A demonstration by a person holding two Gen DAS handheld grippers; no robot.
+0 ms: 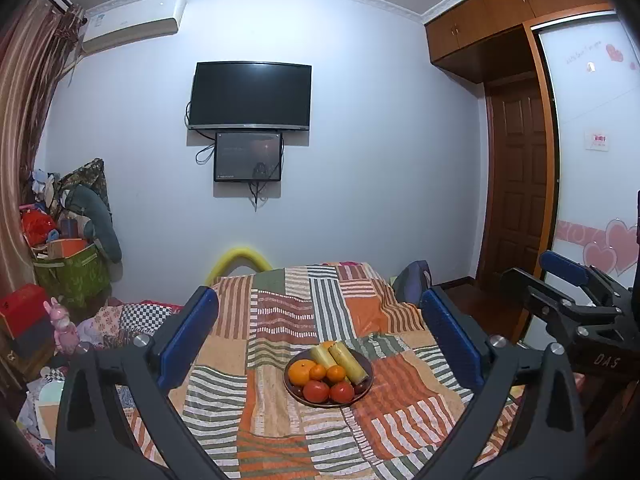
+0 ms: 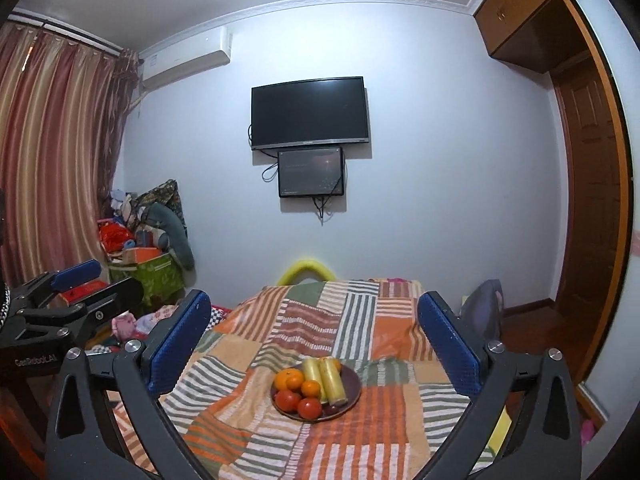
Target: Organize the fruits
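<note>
Patchwork cloth (image 1: 280,320), striped orange, green and white, spread across the lower centre. Black TV (image 1: 251,96) mounted on the wall at centre, smaller screen (image 1: 248,157) touching its lower edge, cables hanging beneath. Air conditioner (image 1: 132,20) at upper left. Striped curtain (image 2: 52,152) along the left edge. Green bag (image 1: 74,274) among clutter at lower left. Wooden door (image 1: 516,184) at right, cabinets (image 1: 500,8) above it.

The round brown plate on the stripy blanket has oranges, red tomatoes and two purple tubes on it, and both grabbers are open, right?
Almost. The two tubes are pale yellow-green, not purple, as the right wrist view shows. The rest holds: round brown plate, stripy patchwork blanket, oranges, red tomatoes, left gripper and right gripper open.
</note>
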